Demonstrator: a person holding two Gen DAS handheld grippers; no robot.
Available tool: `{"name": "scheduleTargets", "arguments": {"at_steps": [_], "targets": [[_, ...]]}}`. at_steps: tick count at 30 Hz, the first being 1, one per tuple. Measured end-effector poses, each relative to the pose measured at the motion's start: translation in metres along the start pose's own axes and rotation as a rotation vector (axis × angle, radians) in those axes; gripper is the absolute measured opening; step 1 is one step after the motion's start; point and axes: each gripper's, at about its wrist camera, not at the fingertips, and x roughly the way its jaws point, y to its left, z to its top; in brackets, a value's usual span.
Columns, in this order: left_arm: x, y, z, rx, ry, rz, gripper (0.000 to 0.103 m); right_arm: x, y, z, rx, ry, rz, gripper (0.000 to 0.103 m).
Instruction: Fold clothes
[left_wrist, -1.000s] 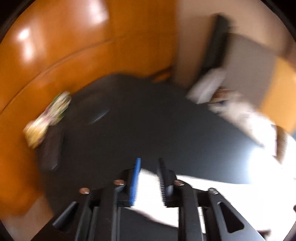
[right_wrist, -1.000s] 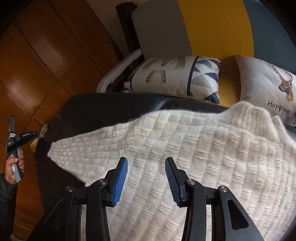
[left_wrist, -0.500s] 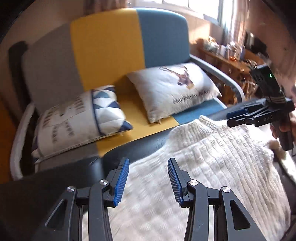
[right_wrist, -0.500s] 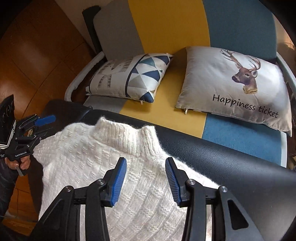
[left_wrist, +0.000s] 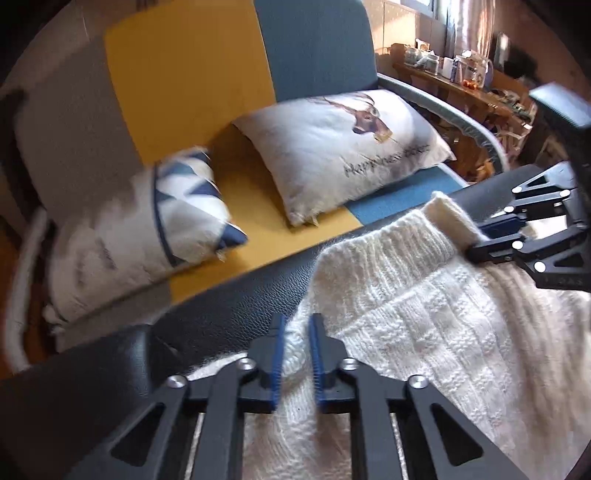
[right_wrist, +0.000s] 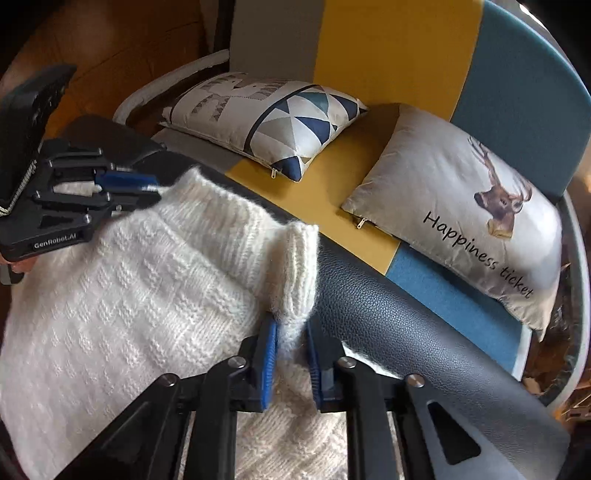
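Note:
A cream knitted sweater (left_wrist: 424, 325) (right_wrist: 122, 280) with a ribbed high collar lies on a black leather surface (left_wrist: 229, 310) (right_wrist: 402, 325). My left gripper (left_wrist: 295, 328) is shut on the sweater's shoulder edge to the left of the collar. My right gripper (right_wrist: 291, 332) is shut on the knit just below the collar's right end. Each gripper shows in the other's view: the right gripper (left_wrist: 498, 232) at the collar's right side, the left gripper (right_wrist: 147, 188) at its left side.
Behind the black surface stands a sofa (right_wrist: 391, 48) in grey, yellow and blue. On it lie a triangle-patterned cushion (right_wrist: 266, 118) and a deer cushion (right_wrist: 461, 206) reading "Happiness ticket". A cluttered wooden shelf (left_wrist: 461, 77) sits far right. Wooden floor (right_wrist: 122, 44) shows at left.
Both grippers have gone from open above the sweater to shut on it at either side of the collar. The left wrist view swung from the floor to the sofa.

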Motion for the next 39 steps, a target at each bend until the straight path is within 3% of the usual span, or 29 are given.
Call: {"name": "scheduleTargets", "arguments": {"at_steps": [2, 4, 9, 12, 14, 17, 20, 22, 26, 27, 30, 35, 37, 39], "targets": [[-0.003, -0.009, -0.001, 0.001, -0.034, 0.07, 0.008, 0.001, 0.007, -0.001, -0.055, -0.01, -0.132, 0.013], [0.005, -0.01, 0.002, -0.039, -0.025, 0.1, 0.008, 0.011, -0.005, -0.003, 0.03, 0.006, -0.123, 0.013], [0.01, -0.005, 0.005, -0.113, -0.026, 0.14, 0.012, 0.007, -0.011, -0.007, 0.086, -0.018, -0.132, 0.015], [-0.009, 0.013, 0.003, -0.238, -0.044, 0.114, 0.013, -0.009, -0.024, -0.007, 0.177, -0.033, -0.078, 0.024], [-0.031, 0.02, -0.005, -0.304, -0.081, 0.102, 0.019, -0.028, -0.028, -0.013, 0.235, -0.1, -0.03, 0.024], [-0.061, 0.02, -0.032, -0.378, -0.108, 0.041, 0.024, -0.053, -0.016, -0.028, 0.262, -0.14, 0.085, 0.026], [-0.085, 0.015, -0.069, -0.441, -0.097, 0.014, 0.024, -0.069, 0.004, -0.051, 0.259, -0.122, 0.105, 0.026], [-0.097, 0.011, -0.097, -0.481, -0.088, 0.019, 0.024, -0.064, 0.014, -0.071, 0.281, -0.082, 0.092, 0.026], [-0.097, 0.01, -0.144, -0.509, -0.02, 0.099, 0.025, -0.057, 0.033, -0.112, 0.328, -0.018, 0.067, 0.026], [-0.094, 0.011, -0.152, -0.509, -0.012, 0.109, 0.025, -0.063, 0.032, -0.12, 0.357, -0.067, 0.065, 0.026], [-0.099, 0.01, -0.161, -0.516, -0.013, 0.12, 0.027, -0.082, 0.021, -0.148, 0.531, -0.105, 0.121, 0.026], [-0.127, -0.01, -0.161, -0.578, -0.011, 0.031, 0.029, -0.152, 0.017, -0.239, 0.806, -0.253, 0.275, 0.027], [-0.142, -0.033, -0.163, -0.562, -0.024, -0.02, 0.039, -0.184, 0.017, -0.288, 0.916, -0.289, 0.293, 0.029], [-0.154, -0.061, -0.166, -0.529, -0.025, -0.069, 0.041, -0.217, 0.013, -0.348, 1.058, -0.326, 0.277, 0.03]]}}
